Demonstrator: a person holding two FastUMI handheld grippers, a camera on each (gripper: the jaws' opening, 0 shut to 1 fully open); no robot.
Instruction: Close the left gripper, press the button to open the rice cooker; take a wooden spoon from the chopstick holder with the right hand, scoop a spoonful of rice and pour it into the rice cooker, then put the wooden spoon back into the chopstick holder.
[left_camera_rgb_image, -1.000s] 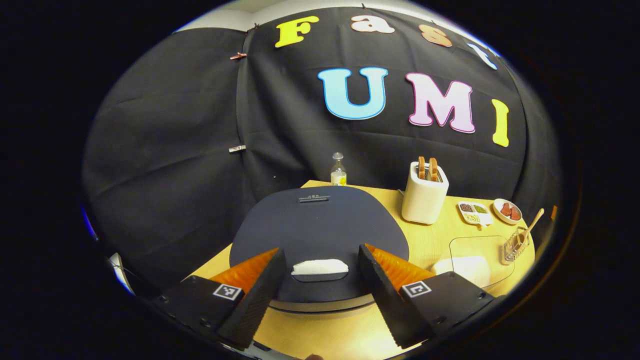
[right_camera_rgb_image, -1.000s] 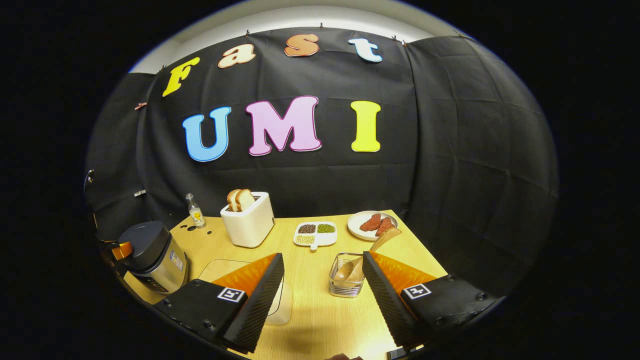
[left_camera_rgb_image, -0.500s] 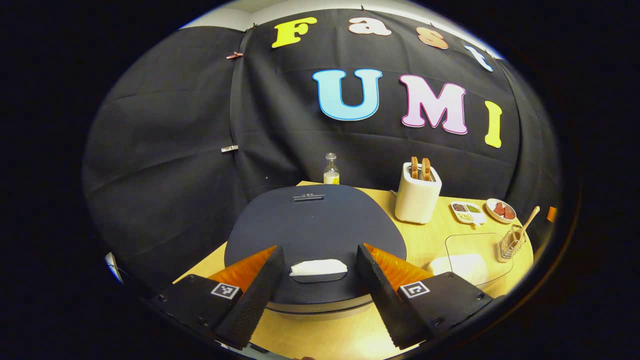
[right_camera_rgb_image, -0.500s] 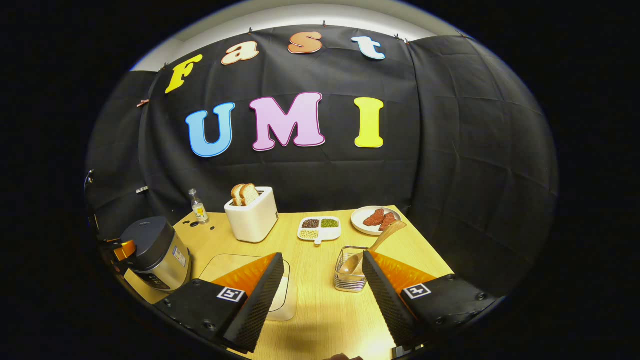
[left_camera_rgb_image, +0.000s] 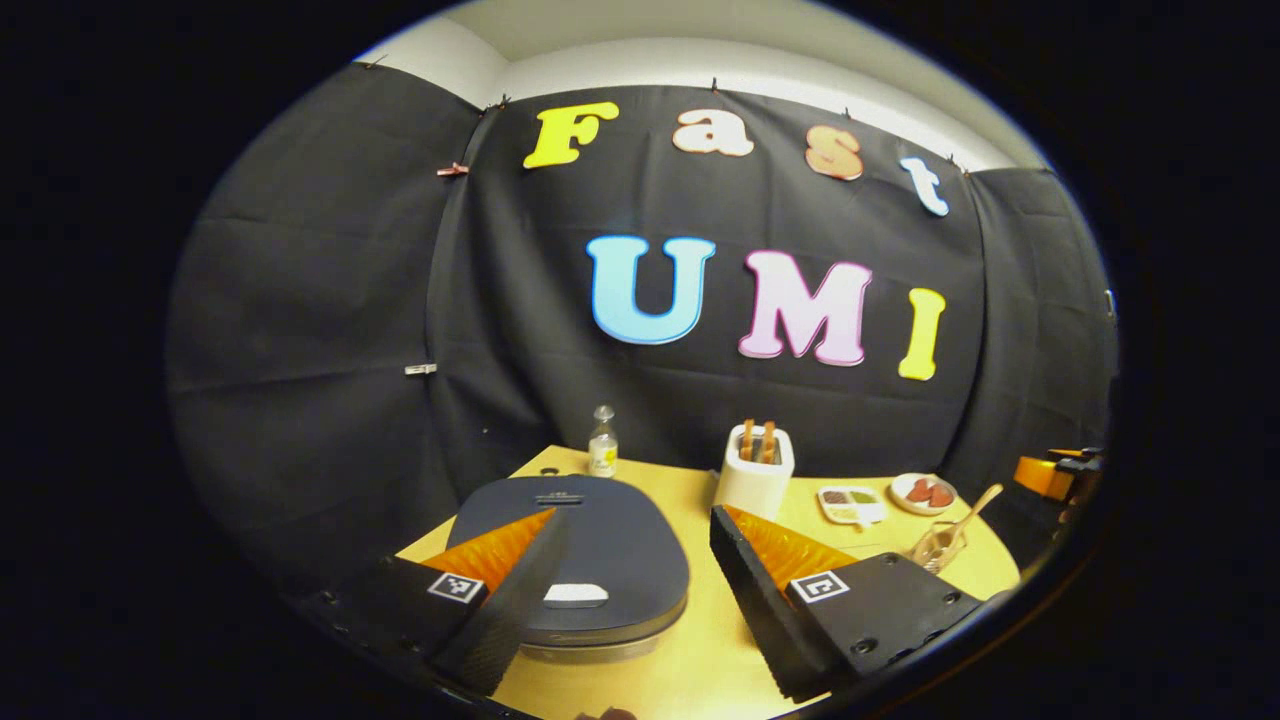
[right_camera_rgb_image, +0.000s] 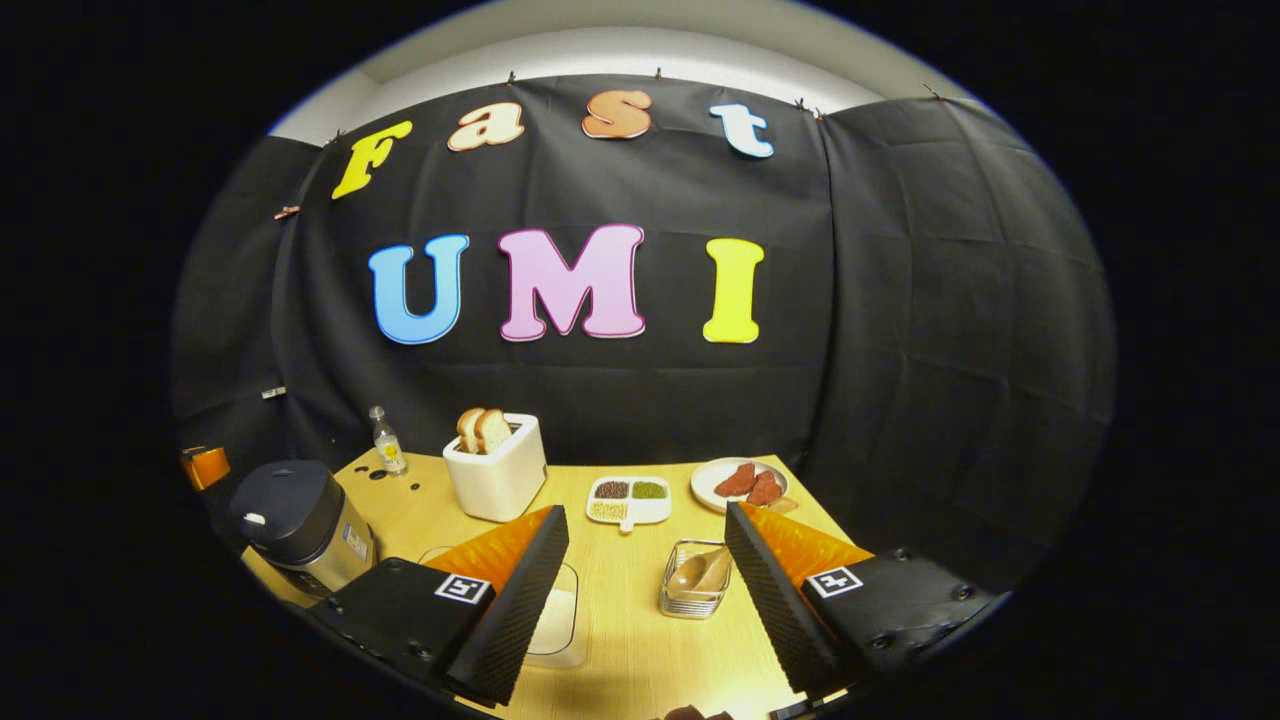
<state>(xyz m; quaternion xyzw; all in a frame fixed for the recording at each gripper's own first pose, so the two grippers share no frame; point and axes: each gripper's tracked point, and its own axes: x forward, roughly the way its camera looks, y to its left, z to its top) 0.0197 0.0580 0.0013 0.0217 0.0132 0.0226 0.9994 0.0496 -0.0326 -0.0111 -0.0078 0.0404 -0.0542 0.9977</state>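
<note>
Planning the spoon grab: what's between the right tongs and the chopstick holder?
Bare table; in the right gripper view the chopstick holder with the wooden spoon sits just ahead of the open right tongs.

1. The wooden table (right_camera_rgb_image: 630, 650) is in front of me.
2. On it stand the rice cooker (right_camera_rgb_image: 300, 525), a small bottle (right_camera_rgb_image: 381, 440) and a toaster (right_camera_rgb_image: 497, 478).
3. A snack tray (right_camera_rgb_image: 627, 499), a plate (right_camera_rgb_image: 708, 484), the chopstick holder (right_camera_rgb_image: 693, 590) and a clear box (right_camera_rgb_image: 560, 625) sit there too.

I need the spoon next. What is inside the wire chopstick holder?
In the chopstick holder lies a wooden spoon, bowl down inside, handle leaning out toward the right gripper, whose finger covers the handle's end.
</note>
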